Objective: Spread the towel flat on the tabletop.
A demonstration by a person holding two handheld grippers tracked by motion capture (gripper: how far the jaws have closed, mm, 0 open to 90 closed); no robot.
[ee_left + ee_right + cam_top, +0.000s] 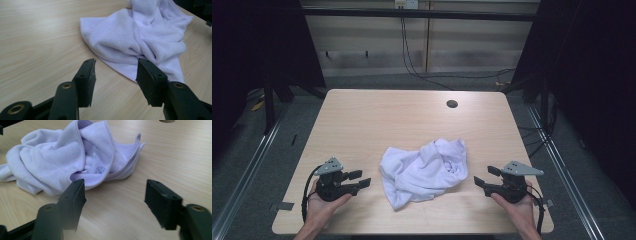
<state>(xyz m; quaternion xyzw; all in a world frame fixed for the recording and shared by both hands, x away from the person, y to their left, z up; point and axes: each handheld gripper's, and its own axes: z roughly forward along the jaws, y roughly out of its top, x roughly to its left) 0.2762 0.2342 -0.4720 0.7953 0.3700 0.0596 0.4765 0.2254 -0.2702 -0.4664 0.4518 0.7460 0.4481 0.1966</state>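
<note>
A crumpled pale lilac towel (424,170) lies in a heap near the middle front of the wooden table (377,115). My left gripper (360,179) rests on the table just left of the towel, open, with nothing between its jaws. In the left gripper view the towel (140,35) has its hemmed edge close beyond my left gripper (116,68). My right gripper (484,176) sits just right of the towel, open and empty too. From the right gripper view, the towel's (62,157) folds bunch up ahead and to the left of my right gripper (115,191).
A round cable hole (452,104) is cut into the table at the back right. Black cables (412,60) trail down the wall and over the floor behind the table. Dark curtains hang on both sides. Metal rails (252,160) run along the floor beside the table.
</note>
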